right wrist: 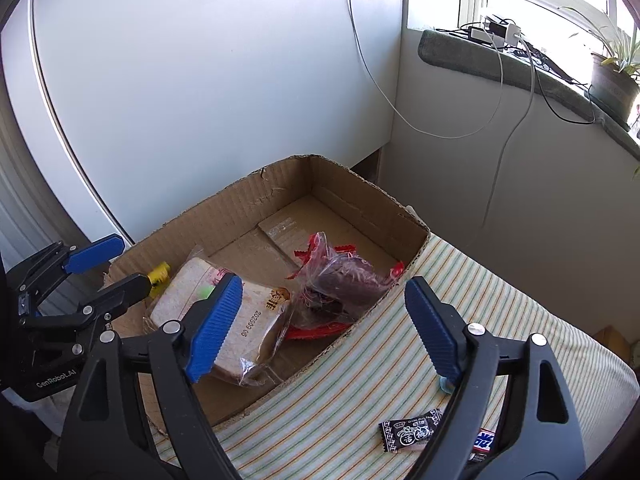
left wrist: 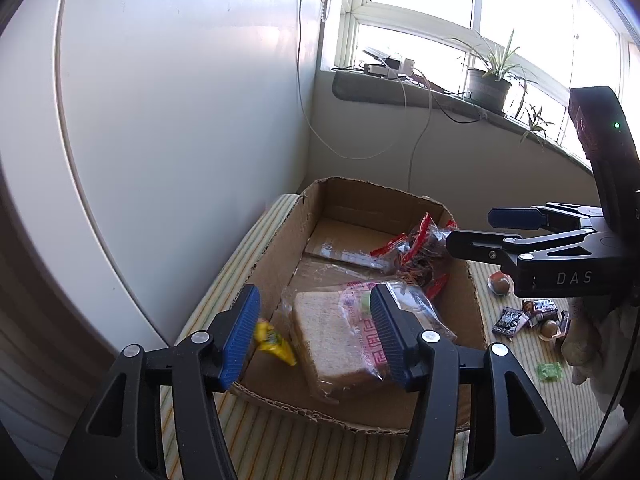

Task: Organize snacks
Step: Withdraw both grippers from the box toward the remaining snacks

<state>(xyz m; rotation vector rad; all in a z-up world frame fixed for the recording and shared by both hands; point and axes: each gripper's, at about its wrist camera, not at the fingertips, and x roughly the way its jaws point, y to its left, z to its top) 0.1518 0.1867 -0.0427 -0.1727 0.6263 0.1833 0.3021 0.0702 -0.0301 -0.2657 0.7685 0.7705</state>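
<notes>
Two sets of tongs hang over a cardboard box on a striped surface, both spread wide and holding nothing. The left tongs hover above a bagged slice of bread lying in the near end of the box beside a small yellow packet; the right tongs hover at the box's edge, near a clear bag of dark snacks with red trim.

Still out on the surface, well apart from the box, lie the loose sweets: a black-and-white wrapped candy, a chocolate bar end, a green candy and round brown pieces.

By the look of them, all are light. The small wrapped candies are probably firm under crinkly, slippery film and best pinched across the middle; the round ones may roll. The bread is soft and would crush, so its bag's loose edge seems the safer hold.
</notes>
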